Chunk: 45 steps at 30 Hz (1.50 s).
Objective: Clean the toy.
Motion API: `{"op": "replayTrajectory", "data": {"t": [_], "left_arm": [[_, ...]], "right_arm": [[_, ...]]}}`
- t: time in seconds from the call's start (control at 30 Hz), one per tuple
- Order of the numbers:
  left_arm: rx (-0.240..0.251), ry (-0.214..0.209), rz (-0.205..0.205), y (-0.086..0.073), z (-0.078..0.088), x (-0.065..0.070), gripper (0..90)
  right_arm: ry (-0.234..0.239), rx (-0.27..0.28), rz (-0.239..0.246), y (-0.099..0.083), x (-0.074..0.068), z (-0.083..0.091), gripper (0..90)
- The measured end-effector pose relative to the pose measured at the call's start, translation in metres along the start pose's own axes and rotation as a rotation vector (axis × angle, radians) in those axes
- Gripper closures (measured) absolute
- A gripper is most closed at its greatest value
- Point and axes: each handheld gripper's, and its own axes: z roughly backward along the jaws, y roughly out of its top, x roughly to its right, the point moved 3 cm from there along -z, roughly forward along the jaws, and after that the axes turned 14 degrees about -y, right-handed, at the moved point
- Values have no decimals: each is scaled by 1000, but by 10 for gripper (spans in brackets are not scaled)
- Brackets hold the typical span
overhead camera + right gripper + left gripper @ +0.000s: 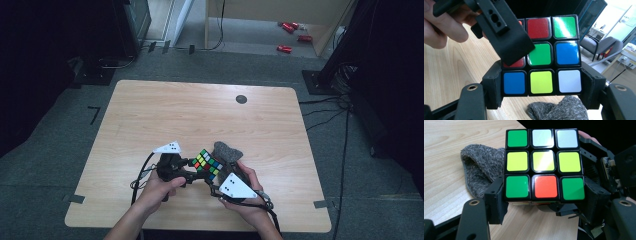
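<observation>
Viewing from left to right: the left claw (192, 169) is held in the person's left hand (162, 187), its jaws closed on the bottom row of the puzzle cube (209, 164), which is raised above the near middle of the wooden surface (150, 115). The right claw (216, 181), held in the right hand (250, 195), is clamped across another row of the same cube. A grey cloth (227, 150) lies just beyond the cube.

This looks like a lab room: a bare wooden counter (150, 115) on grey carpet (60, 145), black stands (335, 65) with cables (345, 135), tape marks (94, 114) on the floor.
</observation>
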Motion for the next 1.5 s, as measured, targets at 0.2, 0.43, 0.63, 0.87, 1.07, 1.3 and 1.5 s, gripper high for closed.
{"op": "replayTrajectory", "data": {"t": [0.2, 0.43, 0.63, 0.87, 1.07, 1.3, 1.5], "left_arm": [[74, 23, -48, 6, 13, -2, 225], [29, 153, -186, -1, 19, -9, 102], [-17, 284, -336, -12, 7, -10, 111], [-58, 311, -464, -18, -9, -1, 124], [-52, 300, -542, -20, -11, 5, 115], [-44, 351, -672, -23, -17, 10, 144], [-21, 390, -741, -25, -19, 10, 197]], "right_arm": [[-20, -32, -35, -5, 10, 0, 339], [-67, -83, -123, -9, 30, 1, 339], [-28, -110, -255, 1, 37, 7, 339], [35, -132, -371, 13, 32, 9, 339], [69, -163, -421, 16, 24, 7, 339], [103, -197, -454, 19, 16, 6, 339], [127, -214, -494, 22, 13, 6, 339]]}}
